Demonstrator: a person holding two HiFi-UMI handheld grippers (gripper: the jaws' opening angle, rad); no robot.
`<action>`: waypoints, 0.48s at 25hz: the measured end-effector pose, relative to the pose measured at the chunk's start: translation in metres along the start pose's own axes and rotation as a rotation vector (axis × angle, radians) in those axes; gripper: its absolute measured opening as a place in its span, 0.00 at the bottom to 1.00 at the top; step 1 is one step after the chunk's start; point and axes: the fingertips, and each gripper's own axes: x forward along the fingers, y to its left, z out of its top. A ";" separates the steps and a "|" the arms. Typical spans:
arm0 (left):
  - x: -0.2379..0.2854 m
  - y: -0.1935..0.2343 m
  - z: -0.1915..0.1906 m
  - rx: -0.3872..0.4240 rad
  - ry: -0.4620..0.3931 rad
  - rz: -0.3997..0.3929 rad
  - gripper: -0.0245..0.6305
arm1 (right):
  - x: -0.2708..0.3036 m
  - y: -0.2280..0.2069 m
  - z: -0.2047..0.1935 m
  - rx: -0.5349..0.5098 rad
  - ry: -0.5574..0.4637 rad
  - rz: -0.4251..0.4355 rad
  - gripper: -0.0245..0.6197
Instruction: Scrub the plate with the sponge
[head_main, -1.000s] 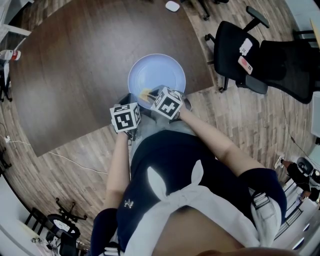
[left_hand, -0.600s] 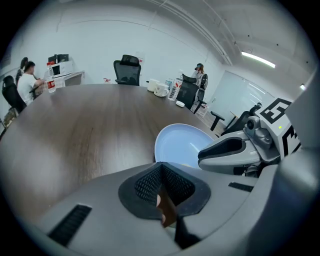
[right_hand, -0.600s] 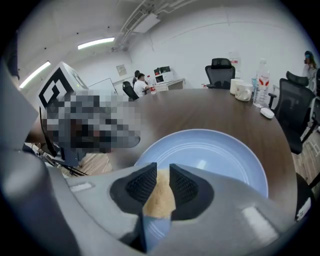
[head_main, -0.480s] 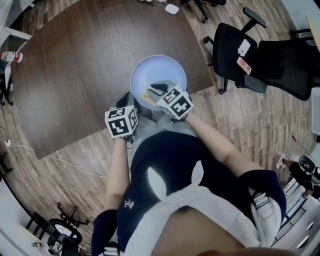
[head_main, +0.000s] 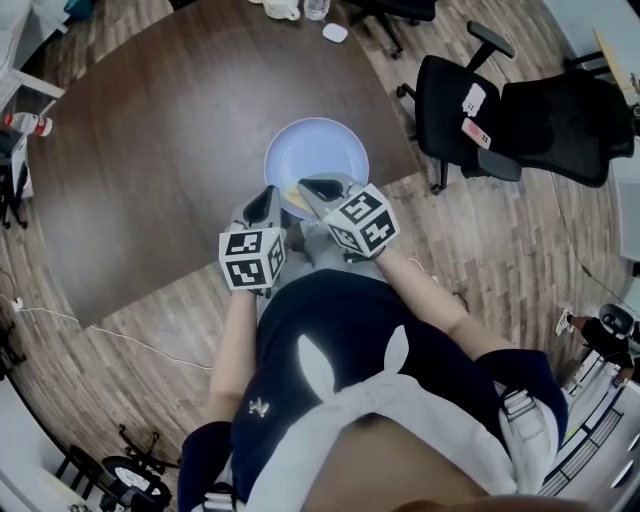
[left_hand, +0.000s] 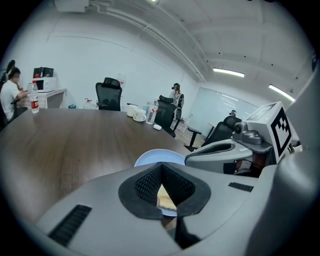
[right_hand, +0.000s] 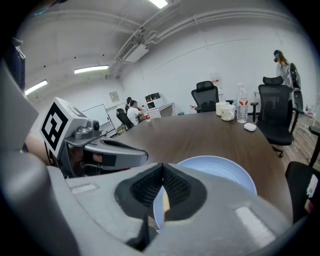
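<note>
While left tool, right tool closed empty, sponge lies on flat plate, near rim.

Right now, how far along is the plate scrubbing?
Done: the plate and sponge are set out on the table, the sponge at the plate's near rim. In hand: both hand-held grippers, left and right, hover by the sponge with jaw tips together, neither clearly gripping it. Left: probably taking up the sponge and all the scrubbing.
</note>
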 end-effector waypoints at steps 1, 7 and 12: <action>-0.004 -0.005 0.003 0.012 -0.005 -0.016 0.05 | -0.005 0.003 0.002 0.009 -0.008 -0.013 0.04; -0.017 -0.026 0.009 0.069 -0.007 -0.088 0.05 | -0.021 0.012 0.004 0.032 -0.035 -0.065 0.04; -0.018 -0.033 0.001 0.103 0.005 -0.083 0.05 | -0.032 0.015 -0.009 0.054 -0.028 -0.085 0.04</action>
